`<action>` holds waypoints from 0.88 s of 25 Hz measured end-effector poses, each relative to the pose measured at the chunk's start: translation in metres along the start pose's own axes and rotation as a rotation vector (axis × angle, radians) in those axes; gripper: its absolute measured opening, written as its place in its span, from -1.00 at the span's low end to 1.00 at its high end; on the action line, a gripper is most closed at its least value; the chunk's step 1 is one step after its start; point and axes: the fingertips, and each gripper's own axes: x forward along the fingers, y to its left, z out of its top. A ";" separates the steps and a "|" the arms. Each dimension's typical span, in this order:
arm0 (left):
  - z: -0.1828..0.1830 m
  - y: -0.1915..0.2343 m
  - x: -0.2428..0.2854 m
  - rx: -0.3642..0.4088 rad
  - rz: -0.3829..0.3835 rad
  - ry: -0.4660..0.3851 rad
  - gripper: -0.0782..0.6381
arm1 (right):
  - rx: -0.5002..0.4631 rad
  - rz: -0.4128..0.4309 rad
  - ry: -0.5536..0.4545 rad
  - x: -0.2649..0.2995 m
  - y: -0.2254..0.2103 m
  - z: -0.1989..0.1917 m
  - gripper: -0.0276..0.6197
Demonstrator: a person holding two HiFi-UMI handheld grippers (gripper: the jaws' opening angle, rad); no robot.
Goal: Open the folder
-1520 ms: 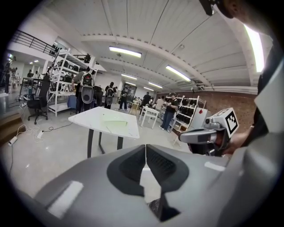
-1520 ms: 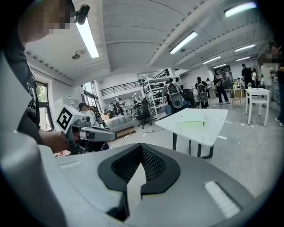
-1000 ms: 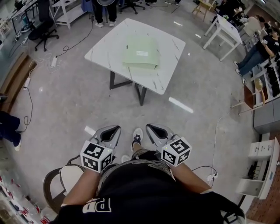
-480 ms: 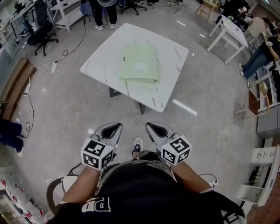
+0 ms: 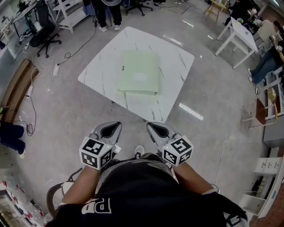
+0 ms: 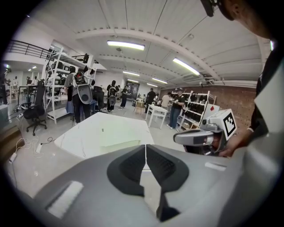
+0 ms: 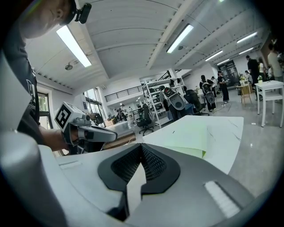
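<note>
A pale green folder (image 5: pixel 139 73) lies closed and flat on a white marble-look table (image 5: pixel 106 66) ahead of me. The same folder (image 6: pixel 117 138) shows in the left gripper view and again as a green folder (image 7: pixel 188 137) in the right gripper view. My left gripper (image 5: pixel 114 125) and right gripper (image 5: pixel 151 126) are held close to my body, well short of the table's near corner. Both are shut with nothing between the jaws. In the left gripper view, my left gripper (image 6: pixel 145 146) has its tips together; my right gripper (image 7: pixel 141 146) does too.
Several people stand beyond the table (image 5: pixel 105 11). An office chair (image 5: pixel 42 29) is at far left, with cables (image 5: pixel 31 95) along the floor. A white side table (image 5: pixel 237 33) stands at far right, shelving at the right edge (image 5: pixel 270 166). A stool (image 5: pixel 57 195) is by my left side.
The table and folder have come nearer and lower in the head view as I walk toward them. Both grippers stay shut and close to my body.
</note>
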 end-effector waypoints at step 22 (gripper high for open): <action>0.031 0.070 0.063 -0.015 -0.006 0.022 -0.61 | 0.011 -0.060 0.049 0.050 -0.059 0.014 -0.91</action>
